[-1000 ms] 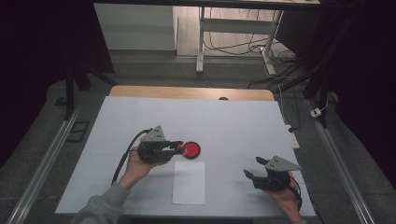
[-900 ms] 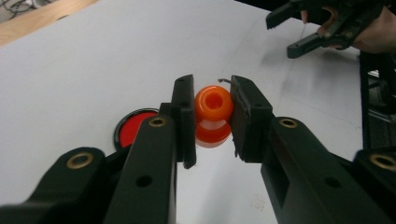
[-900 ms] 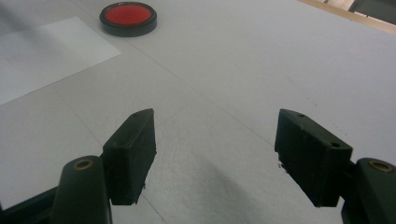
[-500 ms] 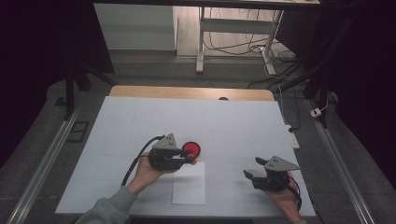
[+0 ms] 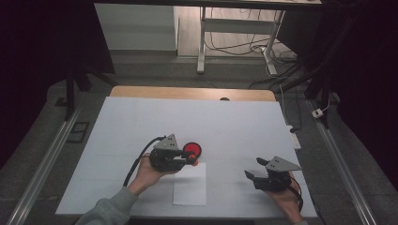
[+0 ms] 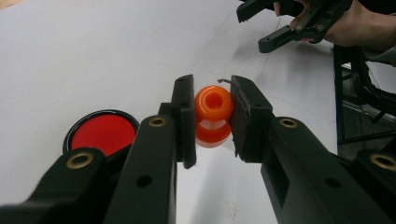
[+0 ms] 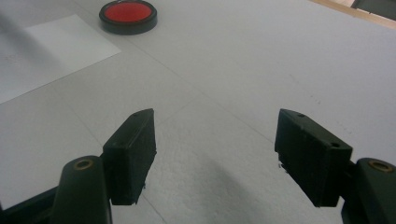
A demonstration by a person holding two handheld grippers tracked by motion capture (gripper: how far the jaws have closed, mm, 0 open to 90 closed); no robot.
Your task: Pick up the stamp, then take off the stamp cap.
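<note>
White table (image 5: pixel 234 126); clamped orange spool (image 6: pixel 213 116) stands upright

Left gripper (image 5: pixel 191 158), clamped on the orange piece (image 6: pixel 213 115), has shifted from its spot a second ago: it moved toward the near edge of the surface (image 5: pixel 117 122) and slightly right. It now sits just beside the top edge of the white paper sheet (image 5: pixel 189 187), where earlier it lay farther up the surface. The hand (image 5: pixel 149 172) and cable (image 5: pixel 136 161) followed.
</note>
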